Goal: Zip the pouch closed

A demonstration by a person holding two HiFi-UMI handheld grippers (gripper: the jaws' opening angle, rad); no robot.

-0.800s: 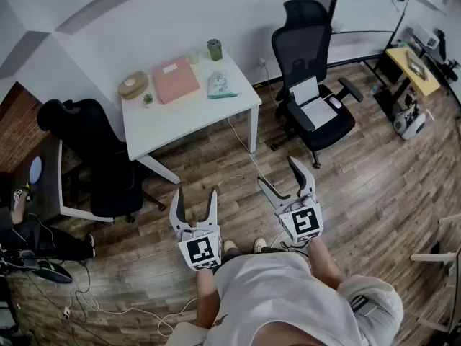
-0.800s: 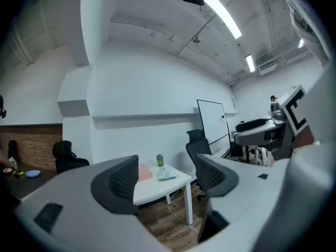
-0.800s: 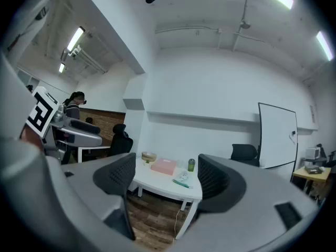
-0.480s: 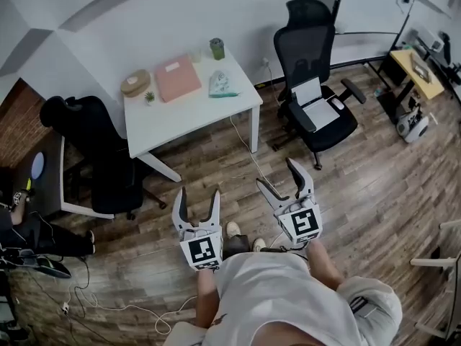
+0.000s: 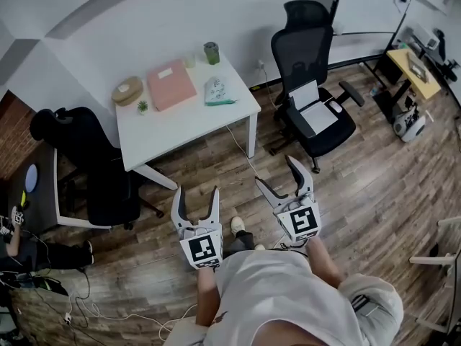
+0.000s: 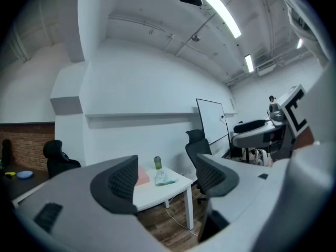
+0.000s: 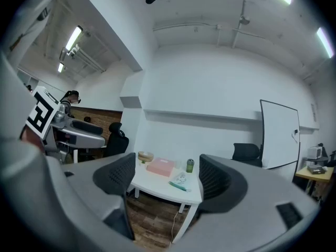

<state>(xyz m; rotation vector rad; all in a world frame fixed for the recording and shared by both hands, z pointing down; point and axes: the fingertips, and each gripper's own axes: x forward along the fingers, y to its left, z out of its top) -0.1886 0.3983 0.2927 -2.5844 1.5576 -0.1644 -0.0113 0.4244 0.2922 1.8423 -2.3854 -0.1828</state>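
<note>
1. Your left gripper (image 5: 196, 199): jaws wide apart, nothing between them. Your right gripper (image 5: 276, 177): likewise, empty.
2. Pouch (image 5: 218, 90): pale, soft-looking, with a teal edge; lies toward the right end of the white table (image 5: 187, 125), well apart from you. Zip too small to make out.
3. Step in hand, likely: approach. Then pin the limp cloth with one gripper and draw the tab with the other.
4. Beside it: flat pink box (image 5: 171, 85), green cup (image 5: 211, 52).
</note>
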